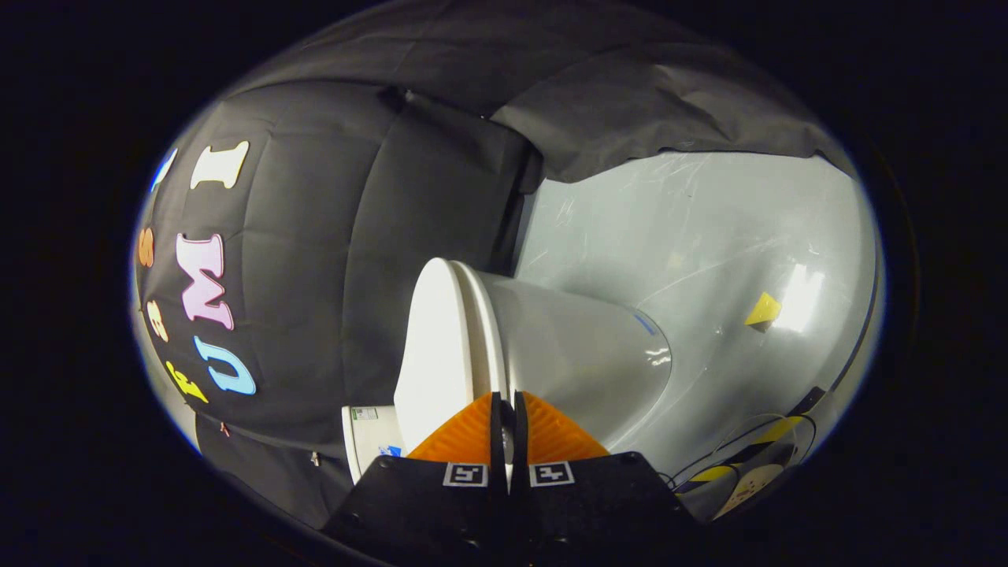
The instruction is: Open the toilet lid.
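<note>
One pale grey glossy floor point(709, 236) takes up most of what lies beyond my tongs, and the camera is rolled over sideways, so the floor stands up like a wall. Against it sits the white ceramic toilet point(575, 346), its bowl tapering away toward the floor. The white plastic toilet lid point(437, 346) is on the side nearer the black cloth, lying close against the seat rim, so I judge it not yet lifted far, if at all. Behind the lid shows the white cistern point(366, 433). My gripper point(509, 425) is rolled this way, I think, to bring its orange ribbed fingers point(465, 437) edge-on to the lid's rim. They stand nearly together, a thin slot between them with the rim in it; whether both press on it I cannot tell. A small yellow marker point(764, 309) lies on the floor well apart.
</note>
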